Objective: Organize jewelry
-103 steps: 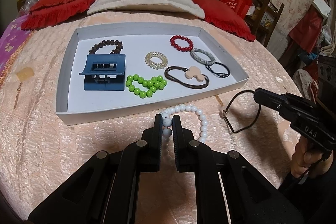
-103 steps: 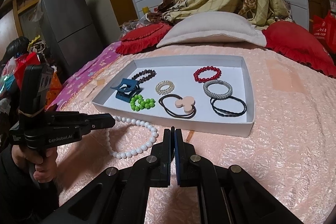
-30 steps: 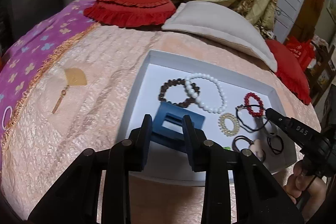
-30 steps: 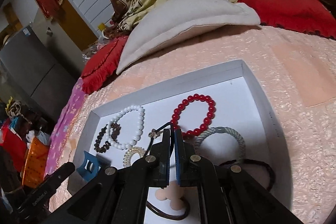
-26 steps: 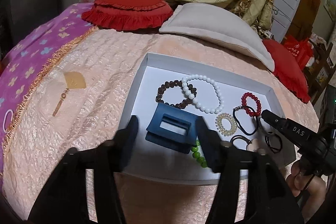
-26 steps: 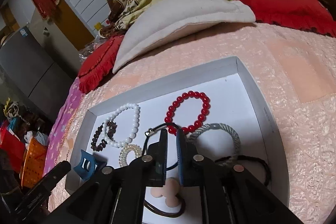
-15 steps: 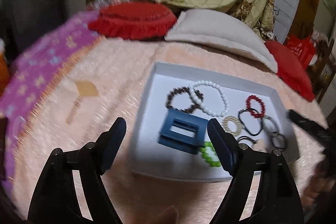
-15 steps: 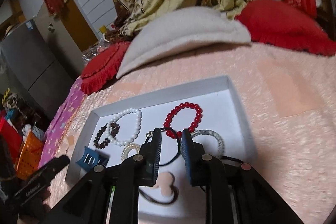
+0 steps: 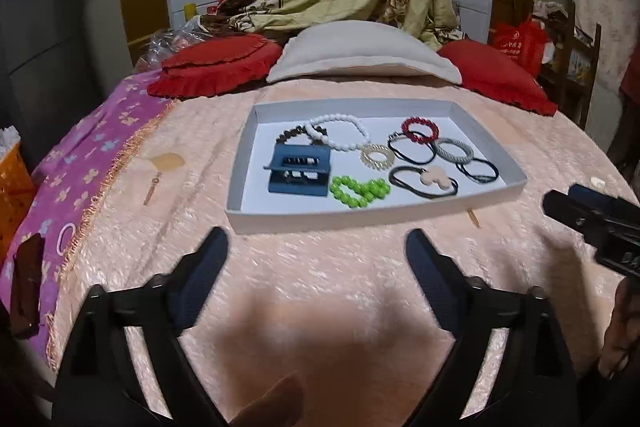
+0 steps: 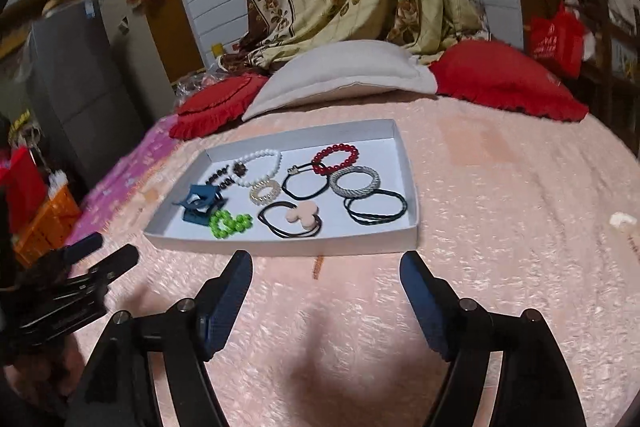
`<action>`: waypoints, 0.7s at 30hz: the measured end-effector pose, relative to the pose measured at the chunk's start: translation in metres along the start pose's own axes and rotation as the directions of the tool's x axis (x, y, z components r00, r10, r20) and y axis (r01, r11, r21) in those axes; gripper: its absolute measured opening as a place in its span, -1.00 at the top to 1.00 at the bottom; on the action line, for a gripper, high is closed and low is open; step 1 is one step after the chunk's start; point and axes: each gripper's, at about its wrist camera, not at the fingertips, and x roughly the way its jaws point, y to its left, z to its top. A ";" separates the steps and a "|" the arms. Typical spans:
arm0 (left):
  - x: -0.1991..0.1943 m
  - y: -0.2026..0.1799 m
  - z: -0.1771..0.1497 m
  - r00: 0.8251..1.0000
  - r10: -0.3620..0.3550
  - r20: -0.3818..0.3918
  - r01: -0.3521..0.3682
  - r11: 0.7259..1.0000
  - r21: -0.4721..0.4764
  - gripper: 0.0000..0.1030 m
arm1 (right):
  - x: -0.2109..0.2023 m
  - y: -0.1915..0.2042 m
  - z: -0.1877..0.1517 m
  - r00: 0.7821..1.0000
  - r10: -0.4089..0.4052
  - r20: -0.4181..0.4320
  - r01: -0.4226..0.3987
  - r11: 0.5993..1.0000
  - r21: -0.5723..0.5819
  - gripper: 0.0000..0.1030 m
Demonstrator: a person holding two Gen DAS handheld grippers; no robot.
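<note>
Both tools hang over the bedspread [image 9: 340,267] on the near side of the tray [image 9: 496,155], well apart from it. The left tool [image 9: 316,247] has its jaws spreading wide with nothing between them; the right tool [image 10: 326,267] is opening too, also empty.

All the jewelry sits inside the tray. The white bead bracelet [image 9: 340,133] lies at the far side, overlapping the brown bead bracelet [image 9: 290,135]. The blue hair claw [image 9: 298,173] sits near the tray's left wall, with the green beads [image 9: 358,189] just beside it. The red bracelet [image 9: 419,129], the black cord loop [image 9: 410,151], the gold spiral tie [image 9: 377,155], the grey braided band [image 9: 454,150], the dark twisted tie [image 9: 478,170] and the tie with the pink charm [image 9: 430,179] crowd the tray's right half.

The job looks about done, as far as I can judge. The risk now is a careless sweep: either tool, jaws wide, could clip the tray's low near wall and tip it on the soft bed. The pieces overlap, so snagging one cord could drag its neighbours along.

Beyond the tray lie a cream pillow [image 9: 360,53] and red cushions [image 9: 216,65]. Left of the tray, a small fan-shaped charm [image 9: 166,161] rests on the bedspread, possibly a stray. Nothing stands between the tools and the tray.
</note>
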 end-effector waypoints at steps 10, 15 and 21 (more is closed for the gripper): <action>0.018 -0.002 0.006 0.999 0.006 -0.046 -0.010 0.997 -0.083 -0.80 | 0.011 -0.001 -0.003 0.998 -0.066 -0.023 0.066 0.998 -0.025 -0.44; 0.045 -0.004 -0.002 0.987 0.027 -0.156 -0.044 0.993 -0.109 -0.80 | 0.016 -0.002 -0.004 0.997 -0.071 -0.041 0.071 0.997 -0.018 -0.44; 0.046 -0.001 -0.006 0.985 0.037 -0.169 -0.054 0.994 -0.097 -0.80 | 0.021 0.008 -0.005 0.996 -0.073 -0.041 0.072 0.997 -0.041 -0.44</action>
